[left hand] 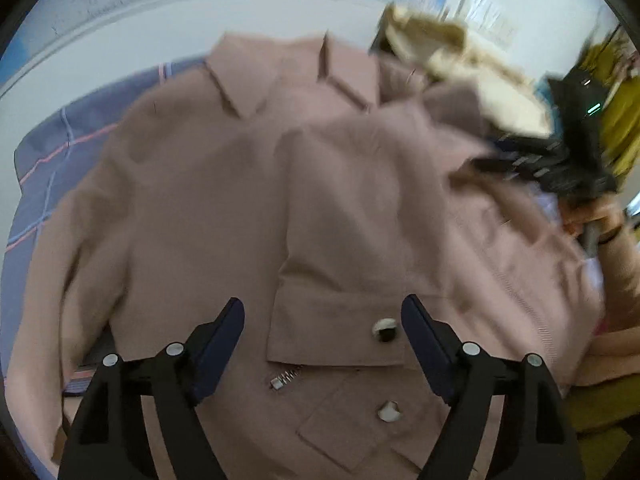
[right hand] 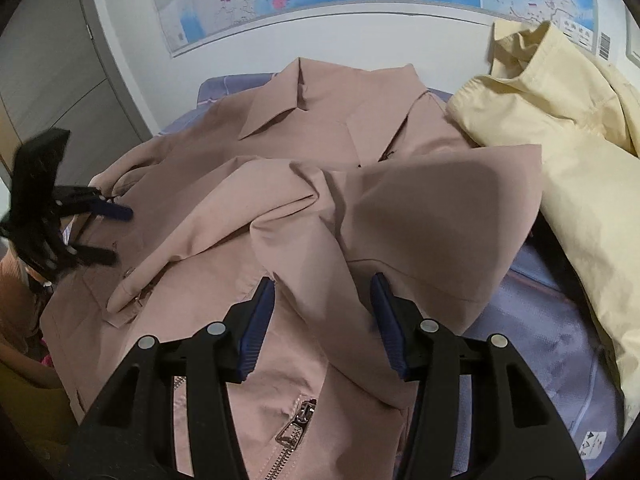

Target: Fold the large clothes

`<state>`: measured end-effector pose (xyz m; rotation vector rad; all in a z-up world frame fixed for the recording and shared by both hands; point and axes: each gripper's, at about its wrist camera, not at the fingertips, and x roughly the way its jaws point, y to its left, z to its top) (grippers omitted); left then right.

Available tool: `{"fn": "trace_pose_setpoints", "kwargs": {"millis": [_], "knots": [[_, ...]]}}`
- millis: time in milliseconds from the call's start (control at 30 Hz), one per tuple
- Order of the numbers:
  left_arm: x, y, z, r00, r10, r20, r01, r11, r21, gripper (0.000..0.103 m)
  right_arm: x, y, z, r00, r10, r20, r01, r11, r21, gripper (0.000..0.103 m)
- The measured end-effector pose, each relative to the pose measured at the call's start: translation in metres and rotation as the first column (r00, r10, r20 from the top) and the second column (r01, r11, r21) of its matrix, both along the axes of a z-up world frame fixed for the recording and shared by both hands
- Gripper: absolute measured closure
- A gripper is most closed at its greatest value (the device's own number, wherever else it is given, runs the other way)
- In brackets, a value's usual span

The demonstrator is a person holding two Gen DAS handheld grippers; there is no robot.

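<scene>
Left gripper point(left hand: 322, 334) jaws wide, released over pink jacket point(left hand: 224, 208) cuff; right gripper point(right hand: 322, 320) jaws half-spread (straddling fold, unclamped).

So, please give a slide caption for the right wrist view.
Right gripper open above a pink jacket with one sleeve folded across, yellow garment beside.

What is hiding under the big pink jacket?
Under the pink jacket lies a purple-blue checked sheet; it peeks out along the jacket's edges. A yellow jacket lies on the sheet beside it. Anything else beneath the jacket's middle is covered.
</scene>
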<state>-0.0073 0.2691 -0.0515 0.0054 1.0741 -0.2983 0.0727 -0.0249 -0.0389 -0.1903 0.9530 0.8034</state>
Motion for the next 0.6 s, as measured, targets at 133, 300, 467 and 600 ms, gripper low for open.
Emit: {"fn": "trace_pose_setpoints", "kwargs": {"millis": [133, 300, 467, 600], "knots": [[0.005, -0.001, -0.007, 0.999, -0.047, 0.02, 0.047, 0.998, -0.036, 0.082, -0.002, -0.006, 0.003, 1.0, -0.01, 0.005, 0.01, 1.0, 0.007, 0.053], [0.01, 0.028, 0.033, 0.988, 0.038, 0.152, -0.049, 0.996, 0.069, 0.1, -0.001, -0.011, 0.01, 1.0, -0.013, 0.023, 0.012, 1.0, 0.025, 0.053], [0.023, 0.069, 0.069, 0.952, 0.158, 0.263, -0.236, 0.925, 0.298, 0.1, -0.001, -0.017, 0.013, 1.0, 0.001, -0.002, -0.001, 0.999, 0.045, 0.054], [0.033, 0.068, 0.05, 0.968, 0.137, 0.211, -0.216, 0.883, 0.417, 0.1, 0.012, -0.04, 0.023, 0.996, -0.09, 0.0, 0.089, 0.989, 0.116, 0.054]]}}
